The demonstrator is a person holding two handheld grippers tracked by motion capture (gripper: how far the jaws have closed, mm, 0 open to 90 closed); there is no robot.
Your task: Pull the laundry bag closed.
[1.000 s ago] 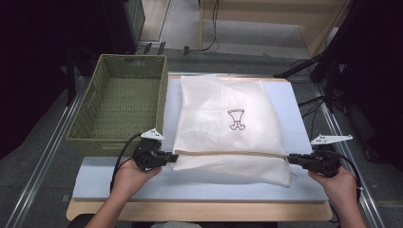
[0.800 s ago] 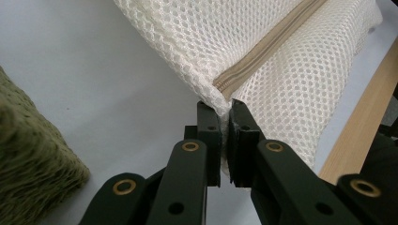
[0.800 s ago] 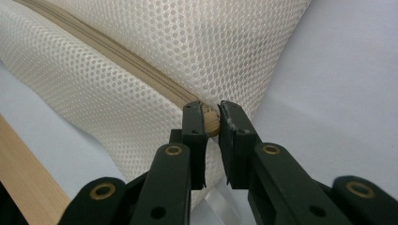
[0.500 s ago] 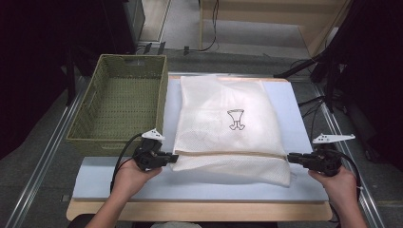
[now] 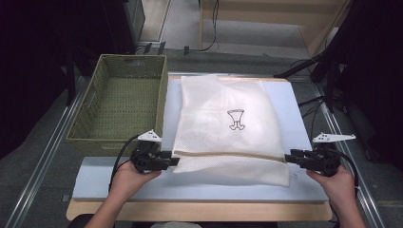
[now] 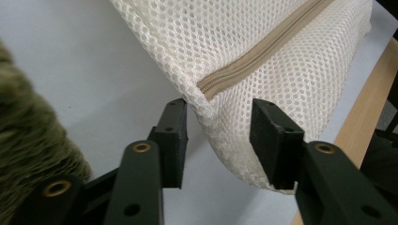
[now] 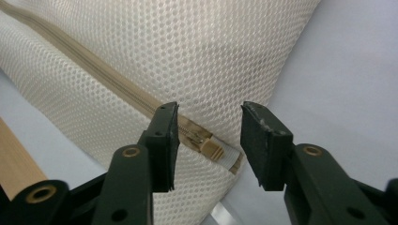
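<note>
Mesh, cream and soft, is the story here: a zippered mesh laundry bag lies flat on the pale mat that covers the table, just beside the green woven basket at its left. The left gripper sits at the bag's near-left corner, the right gripper at its near-right corner, both hands low on the mat. And there go the jaws: both pairs have just been opening. In the left gripper view the fingers stand parted with the rounded corner of the bag between them, one finger still brushing the mesh but with no squeeze on it; the tan zipper seam ends right there. In the right gripper view the fingers are likewise apart, the zipper pull lying in the gap, nothing clamped. This bag looks light, limp and a little puffy, so it should sag and fold the instant it is lifted by one point. Open weave gives good bite, no slipperiness to fear, nothing fragile. Best holds, I'd say, are the stitched corners and the zipper seam, where the cloth is doubled and firm; a two-corner lift would keep it spread rather than bunched.
</note>
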